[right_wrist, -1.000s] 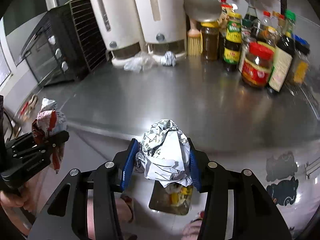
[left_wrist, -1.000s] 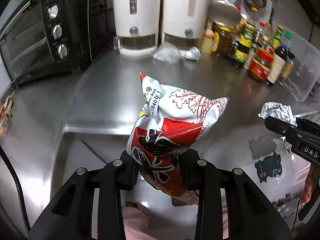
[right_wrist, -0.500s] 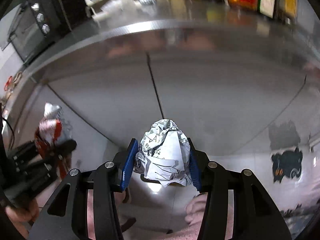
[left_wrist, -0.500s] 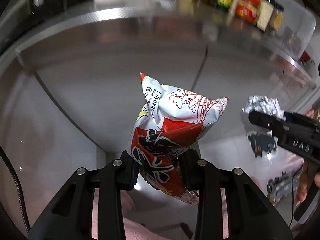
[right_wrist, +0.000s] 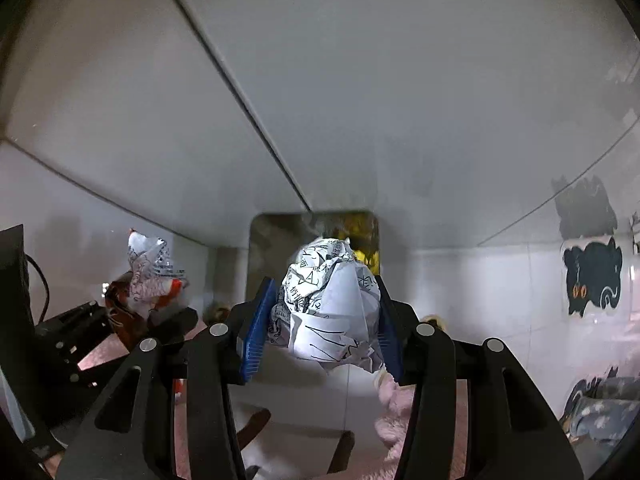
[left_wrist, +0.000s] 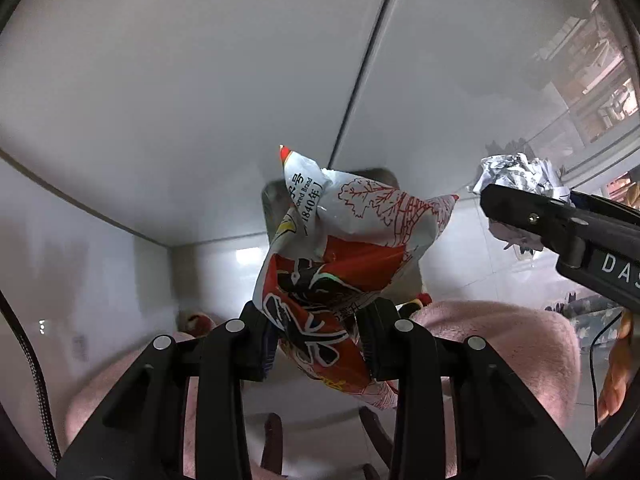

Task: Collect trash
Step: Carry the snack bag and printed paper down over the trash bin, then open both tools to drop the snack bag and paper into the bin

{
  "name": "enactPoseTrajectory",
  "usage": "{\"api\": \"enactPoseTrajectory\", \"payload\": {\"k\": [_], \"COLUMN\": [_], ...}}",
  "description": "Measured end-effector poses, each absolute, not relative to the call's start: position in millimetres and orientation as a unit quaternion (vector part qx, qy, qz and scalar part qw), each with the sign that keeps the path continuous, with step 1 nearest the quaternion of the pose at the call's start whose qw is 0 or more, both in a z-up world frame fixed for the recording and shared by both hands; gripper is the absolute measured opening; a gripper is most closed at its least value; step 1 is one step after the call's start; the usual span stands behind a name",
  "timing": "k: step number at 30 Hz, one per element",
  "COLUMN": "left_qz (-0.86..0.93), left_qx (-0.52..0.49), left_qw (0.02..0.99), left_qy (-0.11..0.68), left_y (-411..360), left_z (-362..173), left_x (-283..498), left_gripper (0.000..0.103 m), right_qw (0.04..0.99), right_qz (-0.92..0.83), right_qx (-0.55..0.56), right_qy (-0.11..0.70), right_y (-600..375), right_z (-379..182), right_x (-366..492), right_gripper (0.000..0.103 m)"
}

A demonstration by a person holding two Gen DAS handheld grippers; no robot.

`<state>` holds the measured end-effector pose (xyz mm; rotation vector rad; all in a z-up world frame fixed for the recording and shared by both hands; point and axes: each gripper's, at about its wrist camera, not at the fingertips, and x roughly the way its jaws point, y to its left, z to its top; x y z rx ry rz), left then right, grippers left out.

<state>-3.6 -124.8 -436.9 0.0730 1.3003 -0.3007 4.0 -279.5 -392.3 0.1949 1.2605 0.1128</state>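
Observation:
My left gripper [left_wrist: 316, 340] is shut on a red and white snack bag [left_wrist: 344, 248], held in the air in front of the steel cabinet. My right gripper [right_wrist: 324, 320] is shut on a crumpled ball of printed white paper [right_wrist: 328, 300]. The paper ball [left_wrist: 516, 176] and right gripper also show at the right of the left wrist view. The snack bag [right_wrist: 148, 272] and left gripper show at the left of the right wrist view. A small square bin [right_wrist: 264, 264] with yellow trash inside sits on the floor below and behind the paper ball.
The steel cabinet front [right_wrist: 360, 80] with a door seam fills the upper part of both views. A black cat sticker [right_wrist: 592, 276] is on the white wall at right. Pink fluffy slippers [left_wrist: 500, 340] stand on the floor below the grippers.
Both grippers have dropped from counter height to below the counter edge and tilted downward, each still holding its trash. The counter, oven and bottles have left view; the bin now shows.

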Motion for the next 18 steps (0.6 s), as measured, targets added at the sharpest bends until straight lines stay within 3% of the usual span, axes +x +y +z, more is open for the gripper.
{"api": "enactPoseTrajectory", "payload": {"k": [9, 18], "left_qz": [-0.128, -0.134], "left_qx": [0.042, 0.042], "left_qw": [0.764, 0.754], "left_qy": [0.632, 0.642], "left_y": [-136.6, -143.0], "left_z": [-486.6, -502.5], "left_x": [33.0, 49.9], "left_gripper": [0.032, 0.034], "right_qw": [0.767, 0.758], "right_qz": [0.043, 0.051], "right_qx": [0.086, 0.098], "right_qy": [0.635, 0.643], "right_y": [-279.0, -274.7], "right_z": [-451.8, -459.2], "right_x": [36.4, 56.8], "right_gripper": [0.049, 0.052]}}
